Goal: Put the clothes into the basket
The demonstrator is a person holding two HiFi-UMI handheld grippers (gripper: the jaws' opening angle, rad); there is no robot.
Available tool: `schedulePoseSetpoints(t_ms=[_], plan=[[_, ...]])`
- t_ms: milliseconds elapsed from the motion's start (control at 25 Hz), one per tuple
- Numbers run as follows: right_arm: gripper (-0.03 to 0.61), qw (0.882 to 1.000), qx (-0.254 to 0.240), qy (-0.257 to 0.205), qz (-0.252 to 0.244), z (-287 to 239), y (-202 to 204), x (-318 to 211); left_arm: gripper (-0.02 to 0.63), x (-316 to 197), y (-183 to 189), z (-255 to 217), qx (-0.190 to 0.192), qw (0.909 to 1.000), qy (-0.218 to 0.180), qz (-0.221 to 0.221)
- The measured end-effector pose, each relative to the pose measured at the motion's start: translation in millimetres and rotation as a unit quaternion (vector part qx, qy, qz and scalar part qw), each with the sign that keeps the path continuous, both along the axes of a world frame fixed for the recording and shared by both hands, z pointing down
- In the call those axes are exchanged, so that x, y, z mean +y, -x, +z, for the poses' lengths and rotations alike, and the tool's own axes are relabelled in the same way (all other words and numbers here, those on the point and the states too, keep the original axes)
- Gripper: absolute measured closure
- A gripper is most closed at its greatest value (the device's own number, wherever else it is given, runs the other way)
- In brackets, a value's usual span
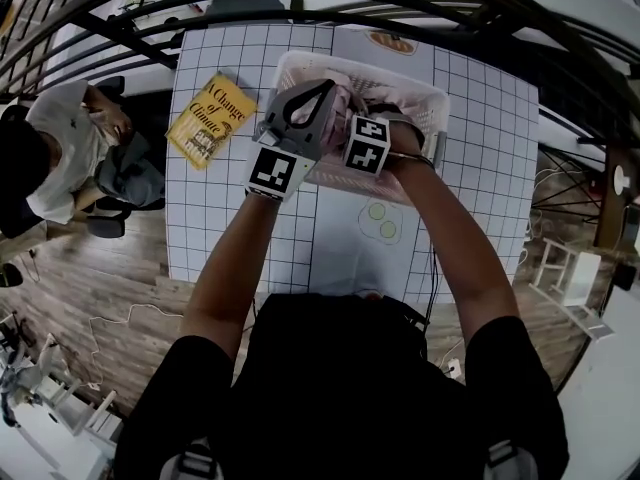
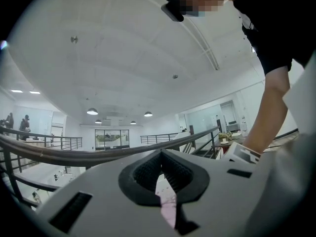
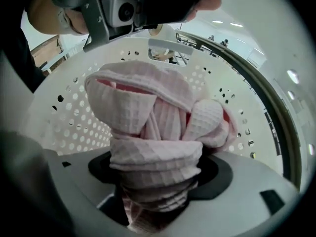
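A white perforated basket (image 1: 432, 100) stands on the gridded table. Both grippers hang over it. My right gripper (image 3: 158, 181) points steeply down into the basket and is shut on a bunched pink waffle-weave cloth (image 3: 148, 112), which bulges out between its jaws. The basket wall (image 3: 64, 117) curves round behind the cloth. In the head view the cloth (image 1: 345, 96) shows inside the basket beside the right gripper's marker cube (image 1: 367, 144). My left gripper (image 2: 162, 177) points level above the basket's near left corner, its jaws pinching a thin strip of the pink cloth (image 2: 167, 206).
A yellow book (image 1: 210, 120) lies on the table (image 1: 230, 228) left of the basket. Two pale green circles (image 1: 380, 220) are printed on the tabletop nearer to me. A seated person (image 1: 60, 148) is beyond the table's left edge. Black railings run behind the table.
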State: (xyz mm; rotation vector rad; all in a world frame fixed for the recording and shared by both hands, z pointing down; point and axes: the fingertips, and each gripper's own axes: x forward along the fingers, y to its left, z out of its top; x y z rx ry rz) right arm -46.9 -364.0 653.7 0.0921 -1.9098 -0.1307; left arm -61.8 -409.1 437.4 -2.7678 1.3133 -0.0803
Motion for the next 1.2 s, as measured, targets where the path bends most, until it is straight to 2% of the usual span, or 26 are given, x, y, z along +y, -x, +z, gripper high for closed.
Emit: schedulePoseSetpoints(t_ms=[320, 640, 880, 1080, 1200], plan=[[0.202, 1.0, -0.002, 0.021, 0.01, 27, 0, 3, 0.614, -12, -11, 21, -0.013, 0.9999, 0.004, 0.011], [0.202, 0.999, -0.001, 0.041, 0.014, 48, -7, 5, 0.614, -23, -21, 45, -0.033, 0.9988, 0.026, 0.025], [0.2, 0.998, 0.006, 0.055, 0.012, 63, -11, 8, 0.614, -24, -31, 67, -0.059, 0.9953, 0.056, 0.053], [0.191, 0.998, 0.013, 0.063, 0.015, 75, -15, 8, 0.614, -23, -36, 72, -0.077, 0.9936, 0.055, 0.06], [0.187, 0.998, 0.016, 0.064, 0.017, 81, -15, 8, 0.614, -24, -33, 72, -0.072, 0.9942, 0.057, 0.055]])
